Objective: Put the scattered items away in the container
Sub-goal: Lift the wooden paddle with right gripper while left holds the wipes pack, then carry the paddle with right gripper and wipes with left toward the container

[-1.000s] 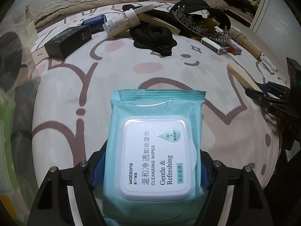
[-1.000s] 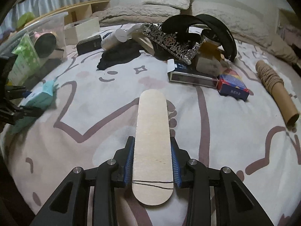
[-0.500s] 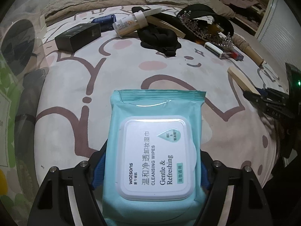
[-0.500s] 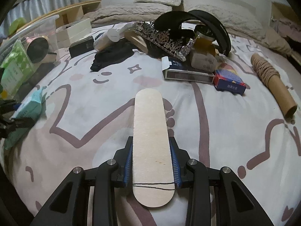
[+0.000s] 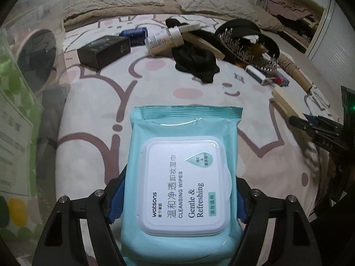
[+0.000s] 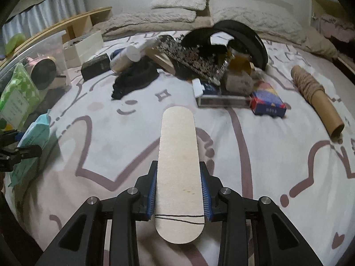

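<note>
Both grippers are loaded, so the step in hand reads as the carry toward the container. The left gripper (image 5: 177, 201) stands wide, its blue pads pressed against the two long sides of a teal pack of Watsons cleansing wipes (image 5: 184, 173), which fills the lower middle of the left wrist view, white lid facing up. The right gripper (image 6: 178, 194) is drawn in narrow on a flat wooden board with rounded ends (image 6: 177, 166); the board's far end points toward the middle of the right wrist frame, and its near end pokes out behind the pads.

The clear plastic container (image 6: 47, 46) sits at the left edge of the right wrist view, already holding a green packet (image 6: 18, 95) and a round dark item. In the left wrist view its transparent wall fills the left border.

Still scattered across the patterned bedspread (image 6: 255, 155) in the upper half of the right wrist frame are a black box (image 6: 95, 66), a white bottle (image 6: 128, 57), a black cloth (image 6: 135, 77), a jewelled tiara (image 6: 190, 59), a blue and red box (image 6: 268, 102) and a spool of twine (image 6: 315, 97).

Next, each hand likely needs to travel leftward over the container's rim and let go only once its load is above the opening; the long board may need angling to fit.
</note>
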